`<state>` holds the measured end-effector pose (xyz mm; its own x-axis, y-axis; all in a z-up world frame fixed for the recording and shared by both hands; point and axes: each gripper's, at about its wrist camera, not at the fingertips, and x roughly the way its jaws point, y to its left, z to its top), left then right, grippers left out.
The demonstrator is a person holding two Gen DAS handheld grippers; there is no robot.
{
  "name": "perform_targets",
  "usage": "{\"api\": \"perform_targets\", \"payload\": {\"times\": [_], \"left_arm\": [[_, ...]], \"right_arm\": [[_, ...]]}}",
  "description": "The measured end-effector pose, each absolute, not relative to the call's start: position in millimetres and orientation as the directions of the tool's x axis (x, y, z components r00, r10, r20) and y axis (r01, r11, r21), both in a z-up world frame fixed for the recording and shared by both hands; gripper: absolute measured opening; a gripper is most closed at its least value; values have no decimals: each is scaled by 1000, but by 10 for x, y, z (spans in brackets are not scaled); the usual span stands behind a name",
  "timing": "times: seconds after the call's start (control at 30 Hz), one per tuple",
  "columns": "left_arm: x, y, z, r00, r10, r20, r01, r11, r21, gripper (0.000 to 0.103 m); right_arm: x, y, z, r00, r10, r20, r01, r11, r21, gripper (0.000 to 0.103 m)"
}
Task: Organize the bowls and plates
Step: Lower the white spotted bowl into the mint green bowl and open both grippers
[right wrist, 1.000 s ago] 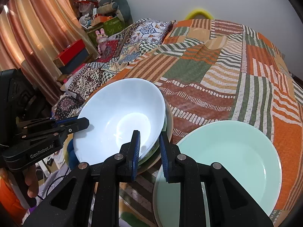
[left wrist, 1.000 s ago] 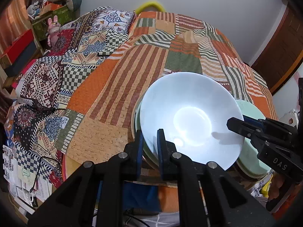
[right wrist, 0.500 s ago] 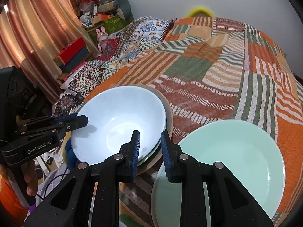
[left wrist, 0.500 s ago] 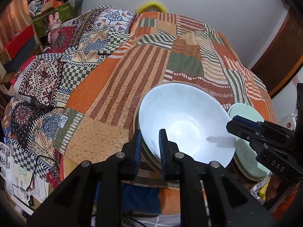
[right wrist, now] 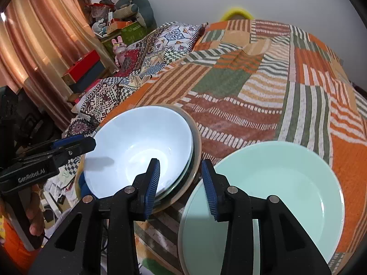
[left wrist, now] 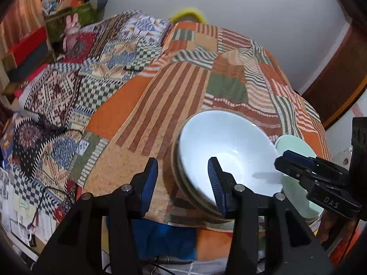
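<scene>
With the pale blue glazed bowl (left wrist: 229, 151) now nested on the stack of bowls (right wrist: 195, 160) on the patchwork-quilted bed (left wrist: 183, 80), release is the step in hand: left tool (left wrist: 183, 178) and right tool (right wrist: 180, 178) have just been opening, straddling opposite rims, gripping nothing. Next comes clean withdrawal; the mint-green round plate (right wrist: 286, 183) lies just beside

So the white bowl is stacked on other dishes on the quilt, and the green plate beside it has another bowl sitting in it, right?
Not quite. The green plate is empty, as the right wrist view shows. The white bowl is stacked on other dishes on the quilt.
</scene>
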<state>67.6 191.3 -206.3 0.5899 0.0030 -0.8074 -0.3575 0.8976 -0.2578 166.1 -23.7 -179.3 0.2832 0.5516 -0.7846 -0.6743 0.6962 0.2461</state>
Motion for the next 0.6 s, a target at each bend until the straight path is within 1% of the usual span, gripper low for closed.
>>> {"api": "perform_targets", "payload": {"times": [0.3,0.47,0.6], "left_arm": [[720,1960,-2261,564,-75,-822,-341,886,-314,45],[761,1997,-2351,555,-113,-824,-337,875,-347,48],[808,2025,-2429,548,-151,-823,-334,862,-381,48]], "right_arm": [[1701,-166,-1924,238,544,-805,-659,699,277,36],[1697,-118,-1942,236,541,-807,-660,699,275,40],[1721,-96,-1967,228,542,-809,-658,698,282,43]]}}
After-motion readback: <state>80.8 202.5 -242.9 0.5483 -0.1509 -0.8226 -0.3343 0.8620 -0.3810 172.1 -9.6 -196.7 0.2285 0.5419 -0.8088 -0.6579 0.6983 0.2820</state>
